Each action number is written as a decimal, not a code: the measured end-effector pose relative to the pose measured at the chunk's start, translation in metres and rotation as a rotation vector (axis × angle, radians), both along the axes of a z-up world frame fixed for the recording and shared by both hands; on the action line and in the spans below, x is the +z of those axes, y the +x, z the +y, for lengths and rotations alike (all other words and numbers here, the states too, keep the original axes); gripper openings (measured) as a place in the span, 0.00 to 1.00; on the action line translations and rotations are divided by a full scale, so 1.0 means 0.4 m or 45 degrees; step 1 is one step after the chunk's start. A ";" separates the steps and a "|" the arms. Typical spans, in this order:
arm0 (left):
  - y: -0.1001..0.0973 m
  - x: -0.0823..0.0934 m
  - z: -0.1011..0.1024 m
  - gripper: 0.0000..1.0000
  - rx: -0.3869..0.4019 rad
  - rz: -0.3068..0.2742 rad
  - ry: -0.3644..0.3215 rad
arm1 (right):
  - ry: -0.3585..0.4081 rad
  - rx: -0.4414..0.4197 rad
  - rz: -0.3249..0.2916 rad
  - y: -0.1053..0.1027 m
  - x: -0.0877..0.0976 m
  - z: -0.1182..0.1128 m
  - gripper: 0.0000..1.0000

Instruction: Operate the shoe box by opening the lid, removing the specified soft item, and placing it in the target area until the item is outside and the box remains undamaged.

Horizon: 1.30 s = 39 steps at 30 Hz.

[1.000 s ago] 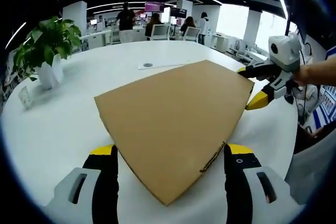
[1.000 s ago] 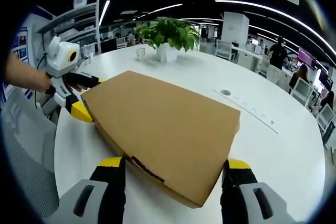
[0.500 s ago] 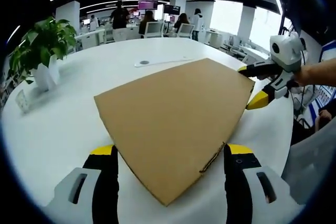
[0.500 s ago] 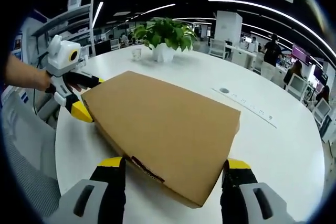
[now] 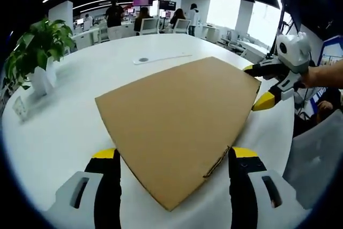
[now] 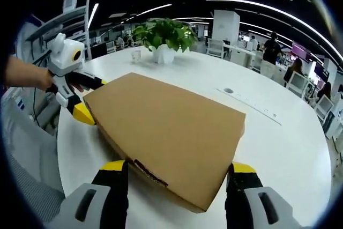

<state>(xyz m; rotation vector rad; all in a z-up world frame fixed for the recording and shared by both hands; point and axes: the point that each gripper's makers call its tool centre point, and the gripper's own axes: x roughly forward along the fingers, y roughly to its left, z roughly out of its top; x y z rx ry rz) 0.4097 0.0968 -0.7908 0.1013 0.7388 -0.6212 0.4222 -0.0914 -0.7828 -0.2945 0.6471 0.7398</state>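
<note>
A shut brown cardboard shoe box (image 5: pixel 177 122) (image 6: pixel 166 127) lies lid-up over the round white table (image 5: pixel 64 127). My left gripper (image 5: pixel 171 159) straddles one corner of it, both jaws pressed against the two box sides. My right gripper (image 6: pixel 174 172) clamps the opposite corner in the same way. The right gripper (image 5: pixel 255 87) appears at the far corner in the left gripper view, held by a hand. The left gripper (image 6: pixel 92 100) sits at the far left corner in the right gripper view. The lid is down and the inside is hidden.
A potted green plant (image 5: pixel 37 52) (image 6: pixel 163 36) stands near the table edge, with a small clear cup (image 6: pixel 142 54) beside it. A flat white cable strip (image 5: pixel 161 58) (image 6: pixel 252 108) lies beyond the box. A grey chair back (image 6: pixel 27 148) is close to the table rim. People sit at desks far behind.
The room behind has slid sideways in both views while the box keeps the same place between both pairs of jaws. Both grips are unchanged.
</note>
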 end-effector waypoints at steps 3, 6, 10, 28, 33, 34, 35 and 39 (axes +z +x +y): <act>-0.003 0.000 0.007 0.85 -0.015 0.004 0.004 | 0.003 -0.015 -0.006 -0.008 -0.001 0.007 0.72; -0.007 -0.002 0.015 0.85 -0.031 0.010 0.011 | 0.005 -0.029 -0.009 -0.018 -0.001 0.016 0.72; -0.012 -0.001 0.029 0.85 -0.053 0.021 0.020 | 0.022 -0.050 -0.010 -0.032 0.001 0.030 0.72; -0.044 -0.006 0.113 0.85 -0.129 0.068 0.062 | 0.095 -0.071 0.004 -0.090 0.009 0.104 0.68; -0.055 -0.006 0.140 0.85 -0.149 0.075 0.070 | 0.084 -0.025 -0.005 -0.110 0.007 0.122 0.66; -0.057 -0.006 0.143 0.85 -0.152 0.076 0.071 | 0.081 -0.016 -0.005 -0.113 0.007 0.126 0.66; -0.059 -0.007 0.149 0.85 -0.154 0.077 0.071 | 0.077 -0.006 -0.003 -0.117 0.007 0.131 0.66; -0.066 -0.006 0.162 0.86 -0.163 0.081 0.078 | 0.078 0.015 -0.001 -0.129 0.006 0.146 0.66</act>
